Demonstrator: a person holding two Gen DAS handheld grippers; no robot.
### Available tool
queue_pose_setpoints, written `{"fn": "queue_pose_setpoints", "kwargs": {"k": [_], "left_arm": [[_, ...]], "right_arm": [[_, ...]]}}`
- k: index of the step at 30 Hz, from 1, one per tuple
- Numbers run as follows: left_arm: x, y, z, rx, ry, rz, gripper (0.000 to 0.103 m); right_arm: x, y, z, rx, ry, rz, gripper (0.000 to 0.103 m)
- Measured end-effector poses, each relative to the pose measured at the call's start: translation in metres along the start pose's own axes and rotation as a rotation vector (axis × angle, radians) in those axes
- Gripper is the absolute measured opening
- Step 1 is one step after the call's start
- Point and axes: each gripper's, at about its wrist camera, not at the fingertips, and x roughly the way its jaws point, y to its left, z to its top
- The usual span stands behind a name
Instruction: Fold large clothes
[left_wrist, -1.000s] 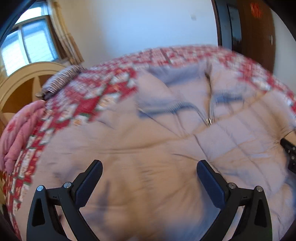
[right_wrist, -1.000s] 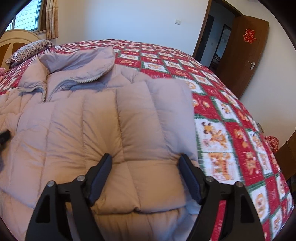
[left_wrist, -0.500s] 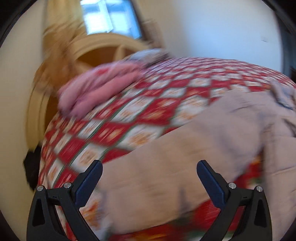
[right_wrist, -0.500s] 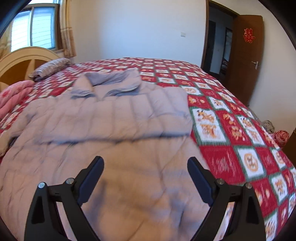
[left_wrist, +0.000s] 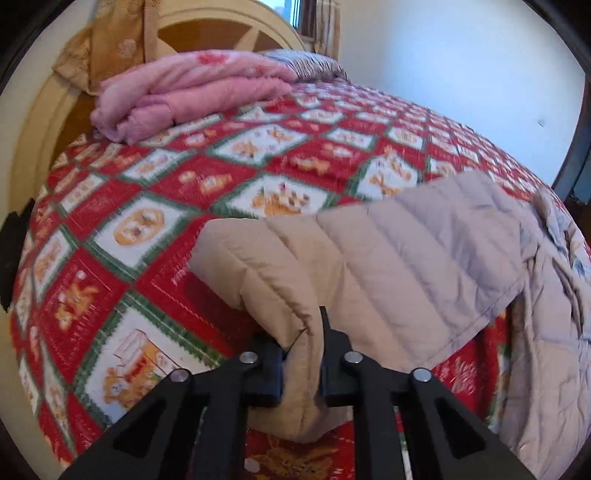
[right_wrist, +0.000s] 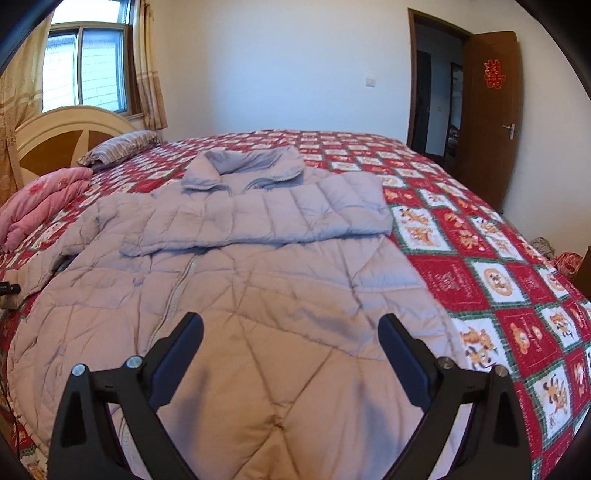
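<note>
The puffy jacket (right_wrist: 258, 280) lies spread on the checkered bedspread (right_wrist: 498, 280), one sleeve folded across its chest. The left gripper (left_wrist: 301, 354) has just clamped onto the other sleeve's cuff (left_wrist: 295, 325), which hides the fingertips. The right gripper (right_wrist: 291, 354) hangs over the hem, jaws wide, holding nothing. The hem is cut off below.

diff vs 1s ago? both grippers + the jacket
The left gripper swung from the jacket chest to its outstretched sleeve; its jaws just closed on the cuff. The right gripper pulled back off the folded sleeve, its jaws opening wider, nothing between them. Jacket body, bedspread and pink blanket unchanged.
</note>
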Motion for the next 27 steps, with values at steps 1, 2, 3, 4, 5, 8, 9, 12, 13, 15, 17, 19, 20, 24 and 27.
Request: {"fn": "queue_pose_setpoints", "kwargs": {"k": [1, 2, 3, 4, 5, 8, 9, 12, 13, 15, 17, 19, 20, 24, 27], "left_arm": [[-0.011, -0.005, 0.004, 0.017, -0.039, 0.005, 0.011], [-0.020, -0.008, 0.008, 0.029, -0.068, 0.010, 0.010], [-0.031, -0.015, 0.012, 0.044, -0.101, 0.015, 0.010], [-0.042, -0.022, 0.017, 0.059, -0.131, 0.007, 0.010], [-0.056, -0.034, 0.022, 0.083, -0.169, -0.007, 0.010], [-0.096, -0.085, 0.035, 0.175, -0.277, -0.047, 0.010], [-0.105, -0.102, 0.039, 0.197, -0.299, -0.073, 0.010], [-0.128, -0.172, 0.042, 0.281, -0.351, -0.164, 0.010], [-0.134, -0.199, 0.039, 0.317, -0.362, -0.203, 0.010], [-0.140, -0.242, 0.032, 0.369, -0.375, -0.257, 0.011], [-0.146, -0.288, 0.021, 0.416, -0.376, -0.313, 0.014], [-0.151, -0.332, 0.004, 0.486, -0.354, -0.356, 0.024], [-0.154, -0.345, -0.002, 0.508, -0.353, -0.354, 0.039], [-0.177, -0.371, -0.032, 0.553, -0.449, -0.361, 0.094], [-0.183, -0.361, -0.045, 0.588, -0.501, -0.360, 0.096]], "right_arm": [[0.000, -0.005, 0.002, 0.012, -0.009, -0.008, 0.097], [-0.003, -0.006, 0.000, 0.022, -0.015, -0.013, 0.097], [-0.005, -0.010, 0.000, 0.034, -0.022, -0.020, 0.097], [-0.006, -0.015, 0.001, 0.051, -0.034, -0.026, 0.098], [-0.007, -0.019, 0.001, 0.064, -0.042, -0.032, 0.098], [-0.007, -0.031, 0.001, 0.095, -0.048, -0.049, 0.098], [-0.006, -0.036, 0.001, 0.108, -0.048, -0.053, 0.098], [-0.006, -0.048, -0.002, 0.144, -0.044, -0.057, 0.098], [-0.006, -0.052, -0.003, 0.161, -0.043, -0.059, 0.098], [-0.008, -0.060, -0.006, 0.185, -0.042, -0.054, 0.098], [-0.010, -0.065, -0.009, 0.195, -0.043, -0.056, 0.098], [-0.011, -0.069, -0.012, 0.202, -0.042, -0.061, 0.098], [-0.012, -0.072, -0.013, 0.209, -0.037, -0.065, 0.098], [-0.010, -0.080, -0.015, 0.234, -0.020, -0.075, 0.098], [-0.006, -0.079, -0.014, 0.231, -0.008, -0.068, 0.098]]}}
